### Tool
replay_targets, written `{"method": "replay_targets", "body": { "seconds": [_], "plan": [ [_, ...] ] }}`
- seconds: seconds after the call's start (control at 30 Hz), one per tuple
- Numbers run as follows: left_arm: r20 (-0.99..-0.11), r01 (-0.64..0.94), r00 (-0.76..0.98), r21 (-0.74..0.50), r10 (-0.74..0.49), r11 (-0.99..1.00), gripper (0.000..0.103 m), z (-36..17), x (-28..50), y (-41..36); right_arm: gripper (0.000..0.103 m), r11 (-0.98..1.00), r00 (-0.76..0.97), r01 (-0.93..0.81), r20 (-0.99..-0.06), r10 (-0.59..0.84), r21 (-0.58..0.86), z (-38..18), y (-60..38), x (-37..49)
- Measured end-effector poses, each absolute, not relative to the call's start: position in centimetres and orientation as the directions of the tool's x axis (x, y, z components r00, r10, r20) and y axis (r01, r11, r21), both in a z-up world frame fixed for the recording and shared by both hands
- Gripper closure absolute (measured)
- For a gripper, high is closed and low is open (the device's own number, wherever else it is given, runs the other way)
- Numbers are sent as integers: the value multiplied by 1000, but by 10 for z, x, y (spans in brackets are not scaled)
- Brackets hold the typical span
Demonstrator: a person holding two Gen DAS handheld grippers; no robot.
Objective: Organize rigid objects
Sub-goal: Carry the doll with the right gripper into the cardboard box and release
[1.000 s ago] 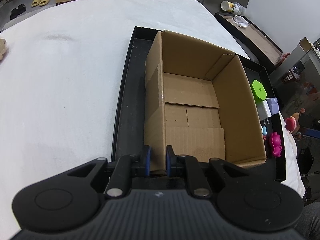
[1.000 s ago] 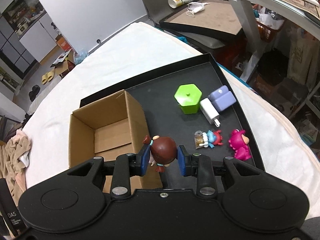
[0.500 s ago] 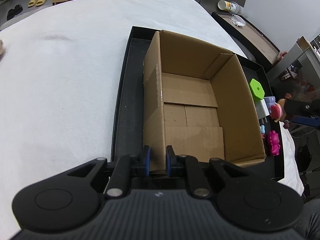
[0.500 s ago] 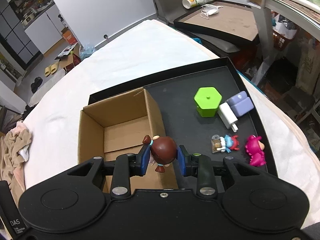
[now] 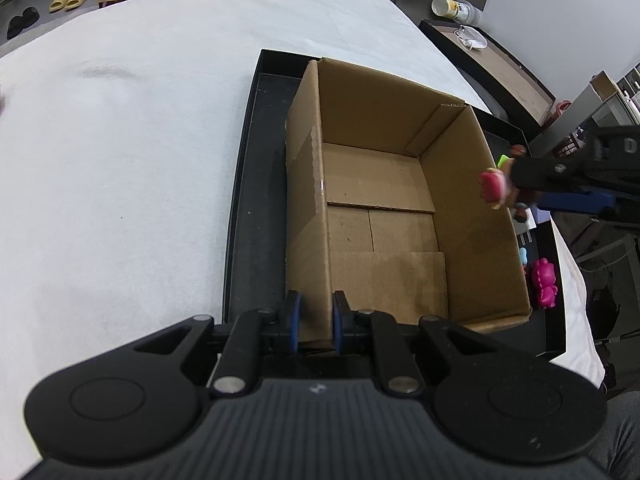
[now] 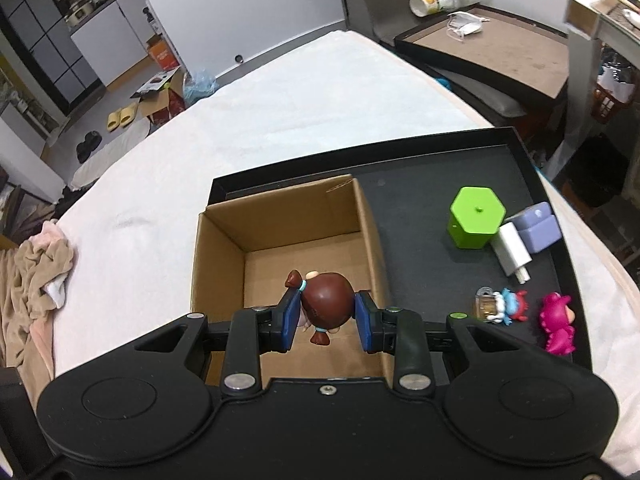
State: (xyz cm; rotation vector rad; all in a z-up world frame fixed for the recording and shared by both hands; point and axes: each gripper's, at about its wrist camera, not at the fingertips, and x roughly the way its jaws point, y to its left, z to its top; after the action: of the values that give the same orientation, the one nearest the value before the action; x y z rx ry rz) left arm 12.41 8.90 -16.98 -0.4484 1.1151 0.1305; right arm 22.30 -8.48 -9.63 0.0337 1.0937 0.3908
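Left gripper [image 5: 314, 326] clamped on near wall of cardboard box [image 5: 384, 200], centre frame. Right gripper [image 6: 327, 322] pinching brown-haired doll figurine [image 6: 326, 306], lower centre, above box interior on black tray [image 6: 420, 216].

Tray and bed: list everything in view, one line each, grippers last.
cardboard box: 1, brown, open and empty, on tray's left part
tray: 1, black, on bed
bed cover: 1, white
hexagonal block: 1, green, on tray
charger: 1, white, beside block
lilac block: 1, on tray
blue figurine: 1, on tray
pink figurine: 1, tray's right edge
doll: 1, brown-haired, over box
left gripper: shut on box wall
right gripper: shut on doll
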Motion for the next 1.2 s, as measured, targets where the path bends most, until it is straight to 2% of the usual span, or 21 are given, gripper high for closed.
{"method": "replay_targets", "body": {
  "seconds": [0.63, 0.7, 0.77, 0.93, 1.0, 1.07, 1.17, 1.2],
  "plan": [
    [-889, -325, 431, -310, -152, 893, 88, -172, 127, 98, 72, 904, 323, -371, -884, 339, 212, -121, -22, 246],
    [-891, -322, 428, -308, -152, 895, 88, -171, 127, 97, 69, 895, 311, -376, -878, 365, 239, -121, -21, 246],
    [-892, -324, 426, -303, -148, 896, 88, -171, 128, 97, 59, 890, 308, -377, -871, 382, 256, -119, -20, 246],
    [-889, -318, 431, -309, -154, 896, 87, -170, 128, 97, 58, 894, 309, -367, -873, 376, 255, -116, -30, 244],
    [-891, -316, 429, -301, -148, 900, 87, -170, 129, 96, 48, 898, 319, -362, -872, 372, 251, -113, -36, 242],
    [-892, -316, 429, -299, -145, 900, 87, -170, 128, 96, 32, 903, 345, -361, -866, 362, 234, -108, -45, 240],
    [-893, -319, 428, -295, -141, 901, 87, -170, 127, 95, 21, 910, 383, -355, -854, 352, 216, -99, -63, 236],
    [-892, -321, 429, -296, -141, 900, 87, -170, 127, 95, 20, 913, 392, -351, -854, 343, 206, -97, -69, 235]
  ]
}}
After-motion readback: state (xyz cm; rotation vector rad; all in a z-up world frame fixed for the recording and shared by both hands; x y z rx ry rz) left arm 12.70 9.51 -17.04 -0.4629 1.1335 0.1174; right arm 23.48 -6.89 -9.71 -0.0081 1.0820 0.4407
